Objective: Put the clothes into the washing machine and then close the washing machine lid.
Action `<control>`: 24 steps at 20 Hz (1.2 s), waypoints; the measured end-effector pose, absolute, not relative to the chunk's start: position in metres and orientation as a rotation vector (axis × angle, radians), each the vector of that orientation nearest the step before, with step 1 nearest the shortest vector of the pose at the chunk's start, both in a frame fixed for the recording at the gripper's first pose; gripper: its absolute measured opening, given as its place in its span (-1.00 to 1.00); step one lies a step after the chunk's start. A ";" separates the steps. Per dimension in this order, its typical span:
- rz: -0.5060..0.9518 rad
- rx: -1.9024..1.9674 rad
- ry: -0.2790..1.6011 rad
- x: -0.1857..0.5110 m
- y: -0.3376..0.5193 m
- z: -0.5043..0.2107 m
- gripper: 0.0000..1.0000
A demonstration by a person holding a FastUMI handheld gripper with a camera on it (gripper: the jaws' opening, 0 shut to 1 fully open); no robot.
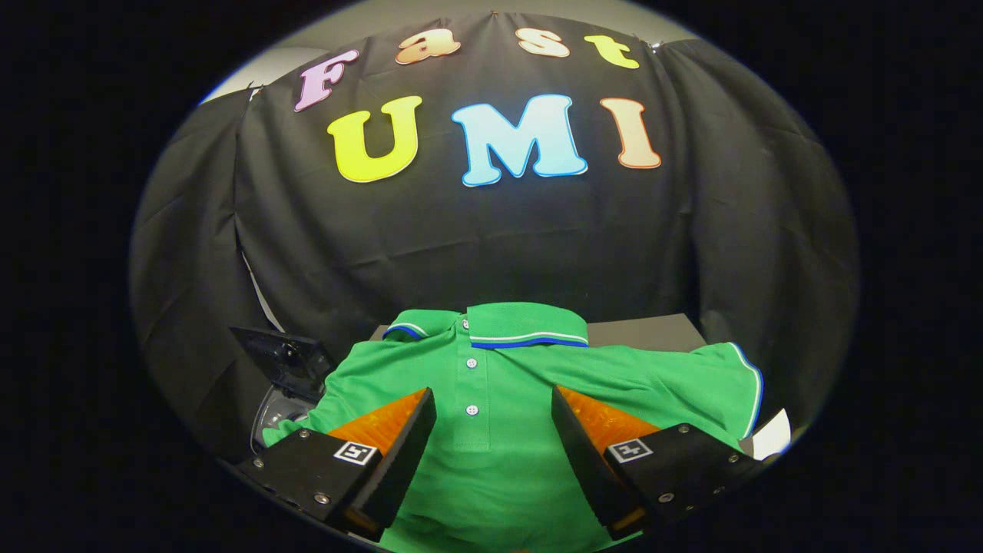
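One green polo shirt (pixel 530 384) spread flat, collar at the far side, white-buttoned placket running toward the near side. Gripper (pixel 493 430) wide open above the shirt's middle, fingers either side of the placket, nothing held. Dark washing machine (pixel 284 369) at the far left, partly under the shirt's left sleeve, lid raised. White paper corner (pixel 772 436) near right.

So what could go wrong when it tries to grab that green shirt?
1. The gripper is open with the green polo shirt spread flat between its fingers, so it might pinch only a thin fold that slips out.
2. The washing machine sits partly under the shirt's sleeve, so cloth could snag on its raised lid.
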State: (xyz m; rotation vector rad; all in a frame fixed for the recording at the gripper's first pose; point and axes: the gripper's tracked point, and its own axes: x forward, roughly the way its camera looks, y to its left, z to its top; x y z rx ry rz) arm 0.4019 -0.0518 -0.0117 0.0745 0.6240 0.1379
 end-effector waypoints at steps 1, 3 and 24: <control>0.156 0.073 0.652 0.405 -0.047 -0.017 0.87; 0.190 0.056 0.706 0.409 -0.040 -0.027 0.87; 0.248 0.085 0.751 0.398 -0.030 -0.037 -0.99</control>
